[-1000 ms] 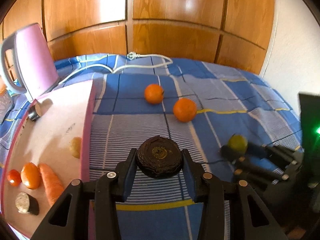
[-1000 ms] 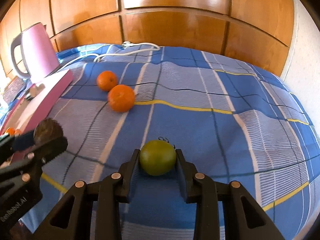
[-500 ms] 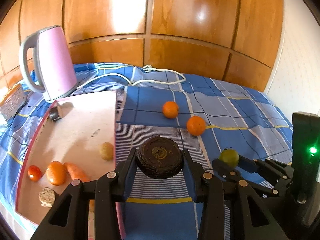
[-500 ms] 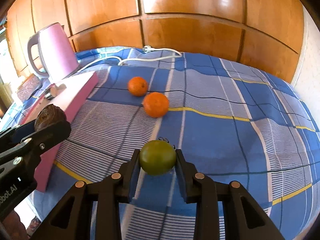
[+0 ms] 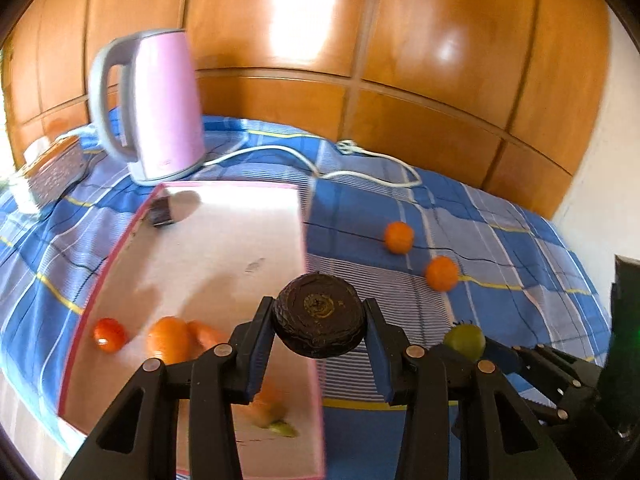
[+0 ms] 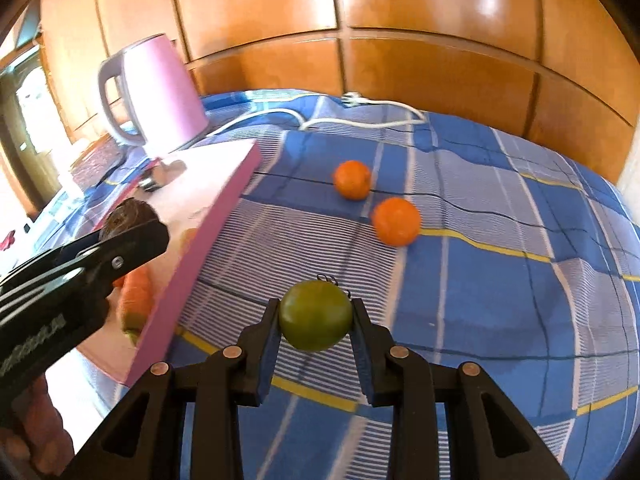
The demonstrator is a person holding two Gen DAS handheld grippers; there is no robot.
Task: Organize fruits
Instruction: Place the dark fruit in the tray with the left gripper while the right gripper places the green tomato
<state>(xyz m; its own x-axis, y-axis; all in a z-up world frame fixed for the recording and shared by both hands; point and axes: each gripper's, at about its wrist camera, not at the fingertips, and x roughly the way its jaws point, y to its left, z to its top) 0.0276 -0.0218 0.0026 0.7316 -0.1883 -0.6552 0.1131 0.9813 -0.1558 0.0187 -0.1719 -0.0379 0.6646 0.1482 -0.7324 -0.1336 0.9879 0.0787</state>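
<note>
My left gripper (image 5: pixel 319 332) is shut on a dark brown wrinkled fruit (image 5: pixel 319 314) and holds it in the air over the right edge of the pink board (image 5: pixel 224 248). It also shows at the left of the right wrist view (image 6: pixel 128 224). My right gripper (image 6: pixel 315 320) is shut on a green tomato (image 6: pixel 315 314), lifted above the blue checked cloth; it also shows in the left wrist view (image 5: pixel 464 340). Two oranges (image 5: pixel 399 237) (image 5: pixel 441 273) lie on the cloth. On the board lie a red tomato (image 5: pixel 108 334), an orange fruit (image 5: pixel 168 340) and a carrot (image 6: pixel 136 296).
A pink kettle (image 5: pixel 154 104) stands behind the board with its white cord (image 5: pixel 360 168) across the cloth. A small dark object (image 5: pixel 160 212) sits at the board's far corner. A patterned box (image 5: pixel 52 168) is at far left. Wooden panels (image 5: pixel 360 60) rise behind.
Both grippers have risen and swung left with their fruits. The left gripper now hangs over the board's right edge; board and kettle sit more central in view.
</note>
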